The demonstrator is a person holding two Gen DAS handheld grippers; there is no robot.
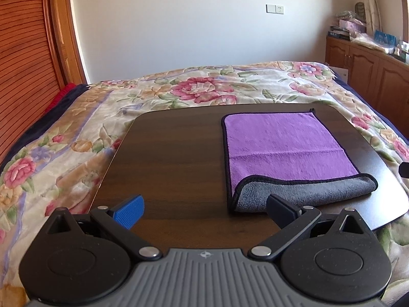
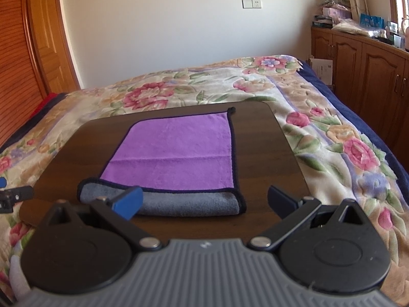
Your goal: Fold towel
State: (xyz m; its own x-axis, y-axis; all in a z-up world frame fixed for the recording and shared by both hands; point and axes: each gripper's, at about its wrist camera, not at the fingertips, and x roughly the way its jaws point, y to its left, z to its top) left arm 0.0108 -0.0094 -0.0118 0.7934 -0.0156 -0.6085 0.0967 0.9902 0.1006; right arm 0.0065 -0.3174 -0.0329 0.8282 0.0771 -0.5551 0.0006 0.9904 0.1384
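Observation:
A purple towel [image 1: 283, 140] with a grey underside and dark trim lies on a dark wooden board [image 1: 166, 158]. Its near edge is turned over, showing a grey strip [image 1: 301, 192]. My left gripper [image 1: 204, 211] is open and empty, just in front of the towel's near left corner. In the right wrist view the towel [image 2: 179, 153] lies on the board [image 2: 263, 158] with the grey strip [image 2: 184, 203] nearest. My right gripper [image 2: 204, 202] is open and empty, in front of the towel's near right corner. The left gripper's tip [image 2: 12, 194] shows at the left edge.
The board rests on a bed with a floral blanket [image 1: 199, 87]. A wooden wardrobe [image 1: 28, 58] stands at the left. Wooden cabinets [image 2: 363, 66] with clutter on top line the right wall. A white wall [image 1: 191, 25] is behind.

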